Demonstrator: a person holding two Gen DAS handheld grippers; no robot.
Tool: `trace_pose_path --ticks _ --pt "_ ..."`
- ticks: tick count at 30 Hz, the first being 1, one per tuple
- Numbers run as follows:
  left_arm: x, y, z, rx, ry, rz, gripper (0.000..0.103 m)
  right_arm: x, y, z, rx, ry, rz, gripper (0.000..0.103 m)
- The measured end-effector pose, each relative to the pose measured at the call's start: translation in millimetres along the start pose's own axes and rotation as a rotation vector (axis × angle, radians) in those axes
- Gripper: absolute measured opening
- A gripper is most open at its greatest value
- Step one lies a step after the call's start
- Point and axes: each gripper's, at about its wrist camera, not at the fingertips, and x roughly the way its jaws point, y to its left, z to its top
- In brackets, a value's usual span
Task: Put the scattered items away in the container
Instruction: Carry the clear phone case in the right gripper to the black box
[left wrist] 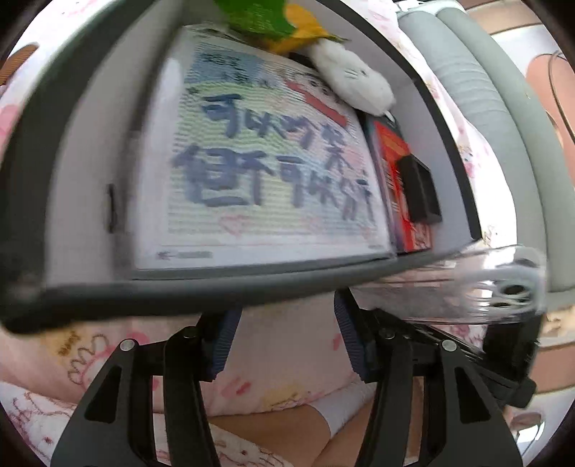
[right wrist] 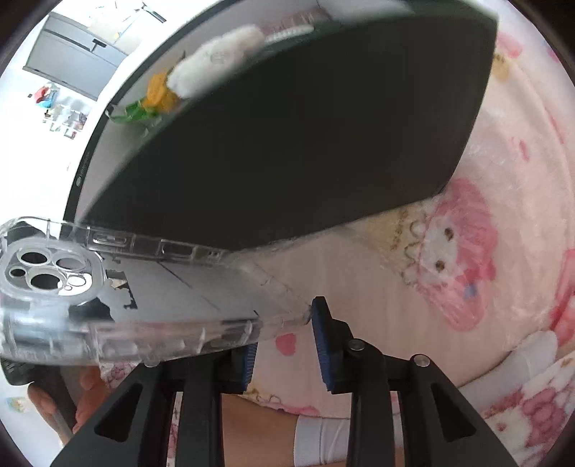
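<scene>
A grey container fills the left wrist view; its dark outer wall faces the right wrist view. Inside lie a picture book, a white plush toy with a yellow and green piece, and a red box with a black block on it. My left gripper hangs open and empty just outside the near rim. A clear phone case sticks out over the container's corner. My right gripper has one corner of the case between its fingertips.
The container sits on a pink cartoon-print blanket. A grey padded cushion stands behind it. A person's leg lies below the grippers. Fingers on a black part show under the case's camera end.
</scene>
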Motion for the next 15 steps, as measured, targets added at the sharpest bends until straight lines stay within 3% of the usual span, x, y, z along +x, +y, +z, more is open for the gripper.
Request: trace_pose_path --ticks 4,7,11,15 --pt "-8.0 2.8 -10.5 0.017 -0.009 0.032 0.056 -15.0 -1.6 -7.2 -0.001 -0.055 0.019 0.026" --pt "-7.7 7.8 -19.2 0.022 0.012 0.149 0.060 -3.0 -6.7 -8.8 0.003 -0.001 0.004 0.026" --pt "-21.8 15.1 -31.3 0.024 0.031 0.036 0.059 3.4 -11.0 -7.8 0.000 0.032 0.031 0.026" --pt "-37.8 19.2 -46.6 0.049 0.013 0.022 0.051 -26.6 -21.3 -7.2 0.031 -0.097 0.067 0.026"
